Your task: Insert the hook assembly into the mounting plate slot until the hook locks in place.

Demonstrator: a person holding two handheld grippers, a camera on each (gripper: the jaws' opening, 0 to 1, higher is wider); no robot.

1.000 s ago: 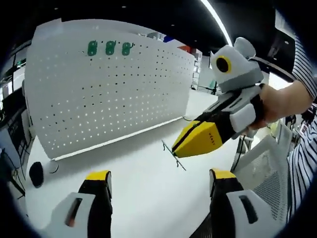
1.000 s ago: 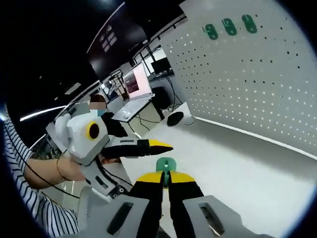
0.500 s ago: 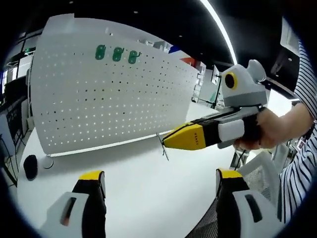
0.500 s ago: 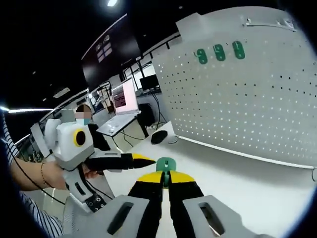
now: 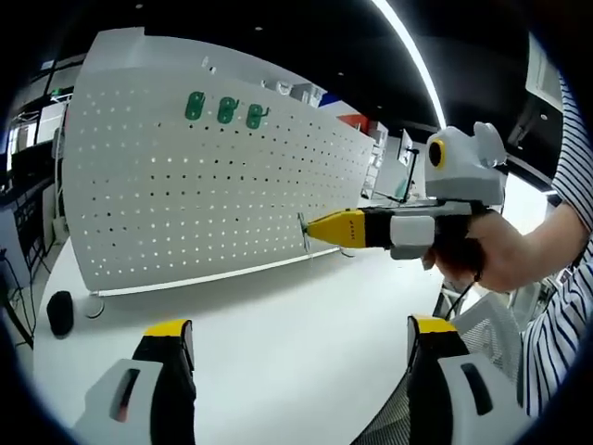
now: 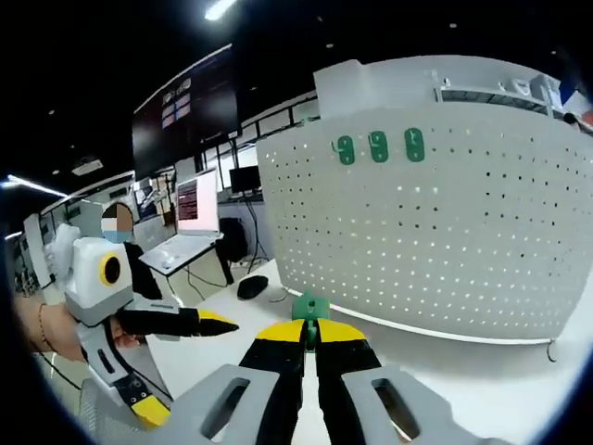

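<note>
A white pegboard (image 5: 204, 185) stands upright on the white table (image 5: 278, 324), with three green hook plates (image 5: 225, 109) near its top. My right gripper (image 5: 315, 227) comes in from the right, level and pointed at the board, shut on a hook assembly whose thin wire (image 5: 303, 232) sticks out of its tip. In the right gripper view the assembly's green plate (image 6: 310, 306) shows above the shut jaws of my right gripper (image 6: 310, 329), facing the pegboard (image 6: 445, 232) and its green hook plates (image 6: 378, 146). My left gripper (image 5: 301, 336) stands open low over the table and holds nothing; it also appears as the left gripper (image 6: 218, 324).
A black mouse (image 5: 60, 312) lies at the pegboard's left end, seen as the mouse (image 6: 252, 286) too. A laptop (image 6: 190, 218) stands on a desk behind. A loose wire hook (image 6: 551, 352) lies at the board's foot on the right. A person's hand (image 5: 500, 260) holds the right gripper.
The right gripper has risen from near the table and levelled out, carrying the hook assembly closer to the pegboard. Both views have tilted up. The left gripper stays open.
</note>
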